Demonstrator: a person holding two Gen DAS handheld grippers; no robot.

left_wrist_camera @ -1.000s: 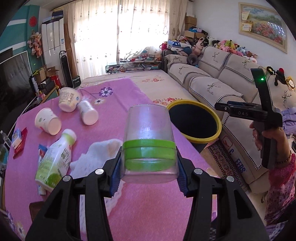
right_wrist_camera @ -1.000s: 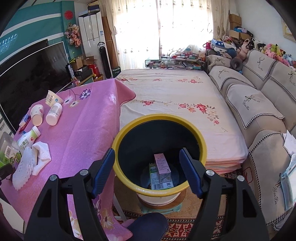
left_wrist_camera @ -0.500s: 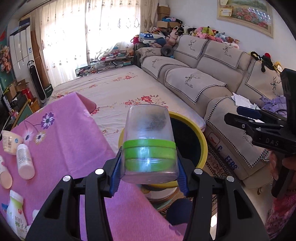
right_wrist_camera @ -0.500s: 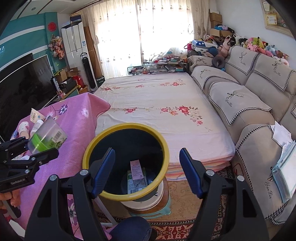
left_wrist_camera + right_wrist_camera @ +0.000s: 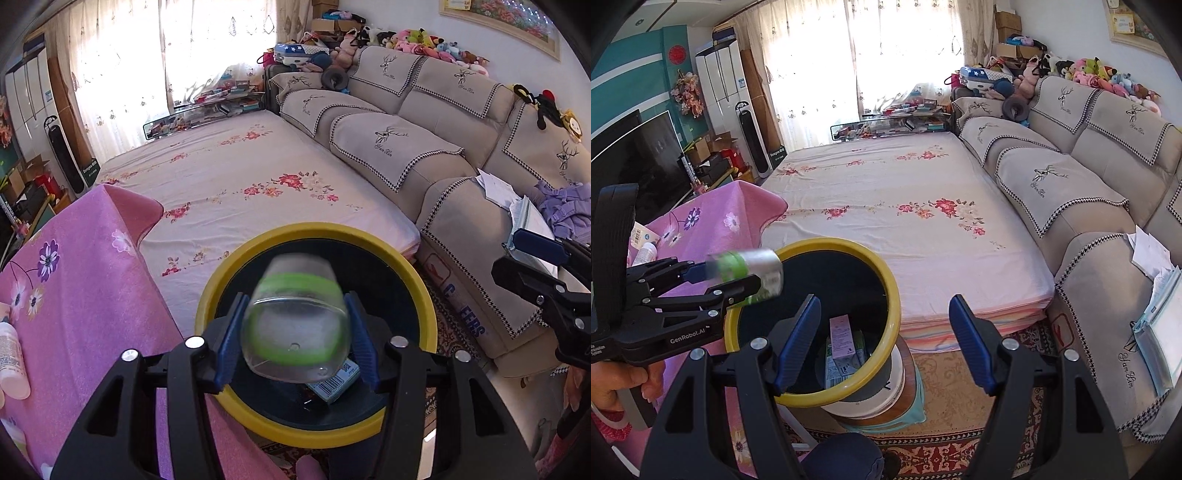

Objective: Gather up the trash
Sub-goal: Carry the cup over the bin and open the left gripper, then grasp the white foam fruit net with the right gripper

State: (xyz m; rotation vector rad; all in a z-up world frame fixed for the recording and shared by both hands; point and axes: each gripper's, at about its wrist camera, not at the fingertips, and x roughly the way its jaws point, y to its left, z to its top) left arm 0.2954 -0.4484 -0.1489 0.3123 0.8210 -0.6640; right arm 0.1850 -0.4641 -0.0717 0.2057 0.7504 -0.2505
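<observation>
Releasing: clear cup [image 5: 295,321] is let go by the opening left hand-held gripper [image 5: 297,341], lower centre.
Binned: cartons are seen inside the yellow bin [image 5: 891,295].
Left: bottles [image 5: 11,363] are left on the pink surface [image 5: 92,295], far left.
Right hand-held gripper [image 5: 882,343]: held wide, empty.

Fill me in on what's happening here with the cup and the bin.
A person is clearing trash with a handheld claw in each hand. The left claw is over the yellow-rimmed bin, its jaws opening around a clear plastic cup with a green band; the cup looks blurred, apparently dropping free. Cartons already lie in the bin. The right claw hangs open and empty beside it. More bottles wait on the pink-covered table.
</observation>
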